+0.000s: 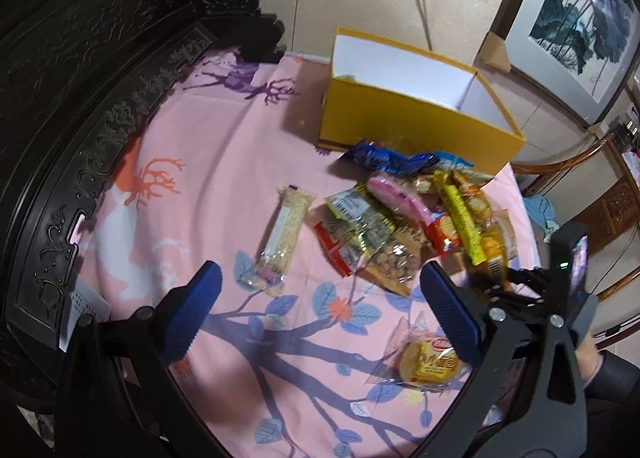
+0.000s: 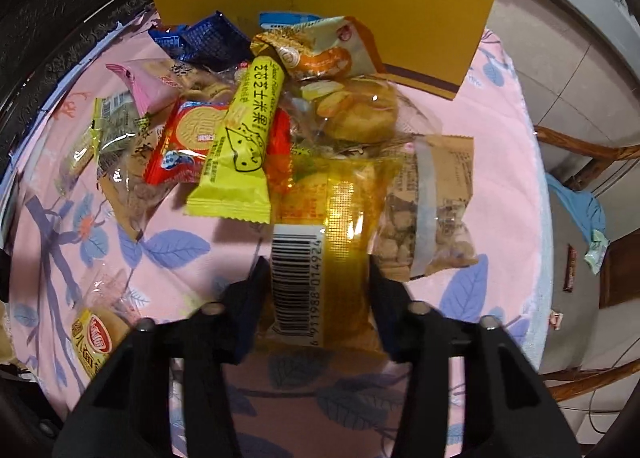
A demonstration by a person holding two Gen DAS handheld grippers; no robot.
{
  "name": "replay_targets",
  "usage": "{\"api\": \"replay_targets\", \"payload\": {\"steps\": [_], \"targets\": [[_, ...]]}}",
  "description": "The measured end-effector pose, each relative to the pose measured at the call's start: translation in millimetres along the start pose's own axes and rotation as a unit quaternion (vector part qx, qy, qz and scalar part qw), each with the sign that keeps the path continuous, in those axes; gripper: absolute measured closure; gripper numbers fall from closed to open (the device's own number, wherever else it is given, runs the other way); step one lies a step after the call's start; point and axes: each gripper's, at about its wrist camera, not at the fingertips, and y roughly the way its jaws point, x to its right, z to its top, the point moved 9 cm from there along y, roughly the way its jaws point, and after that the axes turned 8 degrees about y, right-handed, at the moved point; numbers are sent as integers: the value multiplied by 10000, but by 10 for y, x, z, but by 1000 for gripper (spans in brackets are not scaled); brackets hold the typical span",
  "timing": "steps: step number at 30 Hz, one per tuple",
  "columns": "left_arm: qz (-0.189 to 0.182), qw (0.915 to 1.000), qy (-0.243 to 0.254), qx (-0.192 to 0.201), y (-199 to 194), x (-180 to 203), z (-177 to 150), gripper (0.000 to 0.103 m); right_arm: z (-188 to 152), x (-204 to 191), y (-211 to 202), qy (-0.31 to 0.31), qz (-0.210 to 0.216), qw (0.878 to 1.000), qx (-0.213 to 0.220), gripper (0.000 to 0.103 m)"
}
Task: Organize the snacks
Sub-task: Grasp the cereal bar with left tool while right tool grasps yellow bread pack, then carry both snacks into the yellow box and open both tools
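A pile of wrapped snacks point(image 1: 404, 213) lies on the pink cloth in front of an open yellow box point(image 1: 416, 109) with a white inside. My right gripper point(image 2: 318, 274) is shut on a clear yellow-orange packet with a barcode point(image 2: 320, 258) at the near edge of the pile; it also shows in the left wrist view point(image 1: 496, 278). My left gripper point(image 1: 320, 298) is open and empty above the cloth, between a long sesame bar point(image 1: 280, 234) and a small round cake packet point(image 1: 428, 362). A yellow stick packet point(image 2: 244, 137) lies on top of the pile.
A dark carved wooden frame point(image 1: 100, 97) borders the cloth on the left. A peanut packet point(image 2: 432, 213) lies right of the held packet. Wooden chairs point(image 2: 592, 161) stand past the table's right edge. A framed painting point(image 1: 580, 17) leans on the wall.
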Motion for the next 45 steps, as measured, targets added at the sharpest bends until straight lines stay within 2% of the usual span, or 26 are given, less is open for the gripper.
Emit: {"api": "replay_targets", "payload": {"steps": [9, 16, 24, 26, 29, 31, 34, 35, 37, 40, 45], "targets": [[132, 9992, 150, -333, 621, -152, -1, 2, -141, 137, -406, 763, 423, 9962, -58, 66], [217, 9969, 259, -712, 1136, -344, 46, 3, -130, 153, -632, 1028, 536, 9932, 71, 66], [143, 9957, 404, -823, 1372, -429, 21, 3, -58, 114, -721, 1037, 576, 9928, 143, 66], [118, 9955, 413, -841, 1419, -440, 23, 6, -50, 108, -734, 1032, 585, 9928, 144, 66], [37, 9950, 431, -898, 1477, -435, -5, 20, -41, 111, -744, 1031, 578, 9929, 143, 66], [-39, 9942, 435, -983, 1518, -424, -36, 37, -36, 117, -754, 1051, 565, 9927, 144, 66], [-37, 9938, 492, -993, 1553, -415, -74, 50, -32, 121, -760, 1070, 571, 9925, 143, 66], [-20, 9936, 569, -972, 1546, -399, -84, 51, -32, 120, -762, 1073, 566, 9925, 146, 66], [27, 9930, 702, -944, 1522, -374, -109, 65, -30, 115, -764, 1090, 564, 9923, 147, 66], [-20, 9936, 657, -915, 1485, -372, -140, 73, -22, 111, -764, 1101, 556, 9922, 149, 66], [31, 9945, 558, -888, 1417, -366, -220, 73, -2, 120, -780, 1122, 543, 9921, 169, 66]]}}
